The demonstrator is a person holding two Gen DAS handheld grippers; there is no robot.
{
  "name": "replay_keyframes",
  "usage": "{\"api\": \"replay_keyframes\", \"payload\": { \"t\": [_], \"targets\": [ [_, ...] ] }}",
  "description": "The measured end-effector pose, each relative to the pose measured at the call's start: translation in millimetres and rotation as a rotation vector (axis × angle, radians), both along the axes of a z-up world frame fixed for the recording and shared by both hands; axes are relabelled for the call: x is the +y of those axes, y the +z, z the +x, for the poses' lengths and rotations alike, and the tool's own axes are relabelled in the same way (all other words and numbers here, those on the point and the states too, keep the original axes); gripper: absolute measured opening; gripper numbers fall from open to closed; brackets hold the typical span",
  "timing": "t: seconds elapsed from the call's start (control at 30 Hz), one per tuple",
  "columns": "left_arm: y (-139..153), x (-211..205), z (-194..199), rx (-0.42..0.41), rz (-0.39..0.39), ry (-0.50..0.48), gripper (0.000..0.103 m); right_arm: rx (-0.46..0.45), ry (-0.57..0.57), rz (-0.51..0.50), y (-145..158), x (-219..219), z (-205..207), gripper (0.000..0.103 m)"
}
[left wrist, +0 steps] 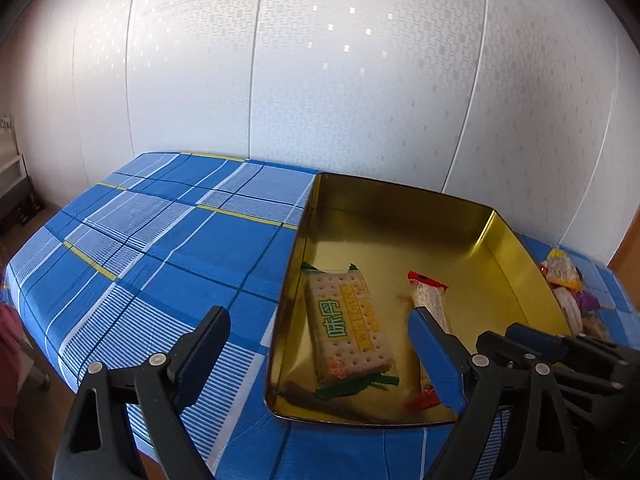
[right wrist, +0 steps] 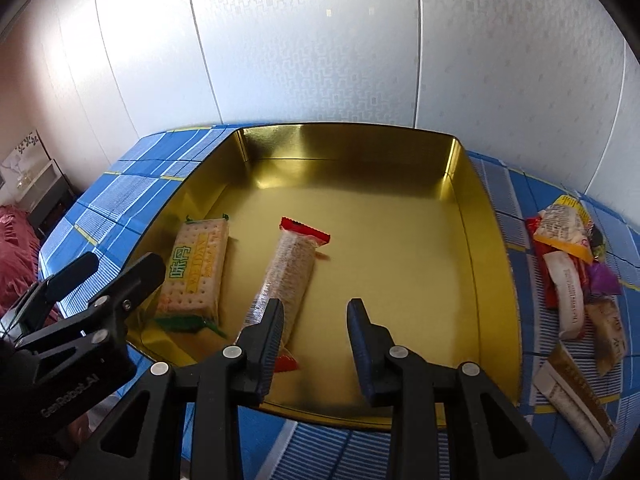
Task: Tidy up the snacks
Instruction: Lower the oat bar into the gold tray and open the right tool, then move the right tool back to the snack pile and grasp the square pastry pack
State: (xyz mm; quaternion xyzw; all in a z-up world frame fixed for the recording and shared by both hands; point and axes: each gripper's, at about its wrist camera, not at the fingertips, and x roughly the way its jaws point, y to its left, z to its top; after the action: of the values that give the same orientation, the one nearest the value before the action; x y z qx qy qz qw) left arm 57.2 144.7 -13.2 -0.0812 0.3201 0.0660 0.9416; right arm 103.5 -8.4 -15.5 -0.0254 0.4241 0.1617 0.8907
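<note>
Snacks in the shallow gold metal tin (left wrist: 400, 216): the left view's spread left gripper (left wrist: 316, 344) covers part of the red-ended wafer packet (left wrist: 430, 300); beyond the tin's wall, loose packets (left wrist: 564, 280) are half hidden. The right view shows the green-edged cracker packet (right wrist: 196, 268) beside it, the right gripper (right wrist: 316, 316) parted and empty, above the blue checked table (right wrist: 120, 188).

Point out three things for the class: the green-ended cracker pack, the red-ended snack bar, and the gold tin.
green-ended cracker pack (right wrist: 196, 268): right wrist view, on its printed face.
red-ended snack bar (right wrist: 290, 264): right wrist view, on its clear middle.
gold tin (left wrist: 404, 188): left wrist view, on its far rim.
</note>
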Motion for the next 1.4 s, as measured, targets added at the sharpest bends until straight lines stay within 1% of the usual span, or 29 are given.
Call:
{"api": "replay_keyframes", "payload": {
  "t": [0.3, 0.53, 0.87, 1.1, 1.27, 1.4],
  "targets": [
    [-2.2, -14.2, 2.9, 0.007, 0.043, -0.016, 0.091, -0.033, -0.007, -0.023, 6.1, -21.2, -13.5, 0.033],
    [-2.5, -28.1, 3.4, 0.003, 0.081, -0.038, 0.091, -0.058, -0.024, -0.019, 13.2, -40.9, -22.9, 0.033],
    [-4.5, -44.1, 5.3, 0.005, 0.104, -0.067, 0.091, -0.065, -0.067, 0.005, 18.1, -76.0, -34.5, 0.034],
    [-4.9, -53.0, 4.7, 0.001, 0.113, -0.087, 0.091, -0.073, -0.097, -0.019, 18.6, -105.1, -40.6, 0.034],
    [-1.2, -62.1, 0.8, -0.036, 0.106, -0.133, 0.095, -0.057, -0.145, -0.047, 9.2, -135.7, -41.2, 0.034],
    [2.4, -76.3, -4.8, -0.071, 0.105, -0.216, 0.095, -0.03, -0.227, -0.048, -1.5, -173.4, -41.2, 0.034]
  ]
}}
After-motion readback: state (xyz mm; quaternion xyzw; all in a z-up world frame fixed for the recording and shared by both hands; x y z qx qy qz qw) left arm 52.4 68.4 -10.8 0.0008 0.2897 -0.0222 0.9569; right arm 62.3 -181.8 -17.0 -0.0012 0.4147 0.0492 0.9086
